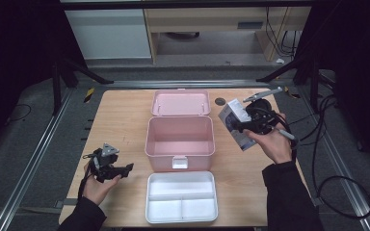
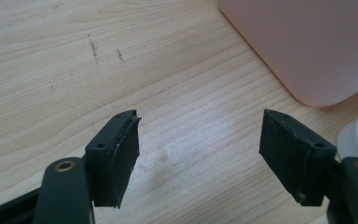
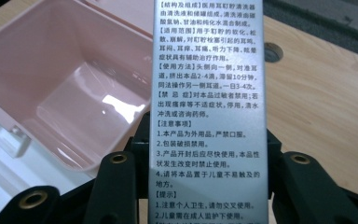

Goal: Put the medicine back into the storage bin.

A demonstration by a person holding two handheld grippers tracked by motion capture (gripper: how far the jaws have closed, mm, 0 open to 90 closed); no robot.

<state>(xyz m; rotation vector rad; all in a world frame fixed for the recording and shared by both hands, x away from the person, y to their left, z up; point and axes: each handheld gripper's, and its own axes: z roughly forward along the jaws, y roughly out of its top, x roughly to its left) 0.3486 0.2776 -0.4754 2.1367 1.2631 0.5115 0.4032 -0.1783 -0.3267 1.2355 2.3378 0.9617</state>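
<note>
One carton (image 1: 236,124) is in the right claw (image 1: 247,126), which is closed on its narrow sides; it hangs above the bench (image 1: 120,125), just to the right of the pink box (image 1: 179,142). In the right gripper view the carton (image 3: 207,112) stands upright between the two jaws, and the printed silver face looks at the camera. The box (image 3: 70,88) is open and empty, so I judge that the carton is meant to go inside it.

Several things can go wrong from here. The jaws hold only the low part of the carton, and the card wall is thin; if the hand squeezes more, the carton can dent, and if it squeezes less, the carton can slip and turn in the pads. The carton is tall, so if it comes down tilted, its low corner can hit the right rim of the box and be pushed out of the grip. The lid (image 1: 181,103) lies behind the box, and the white tray (image 1: 181,197) lies in front of the box; a drop there misses the goal.

The left claw (image 1: 120,169) rests at the left of the box, open and holding nothing (image 2: 198,154), so it cannot steady the box if the carton pushes on it.
</note>
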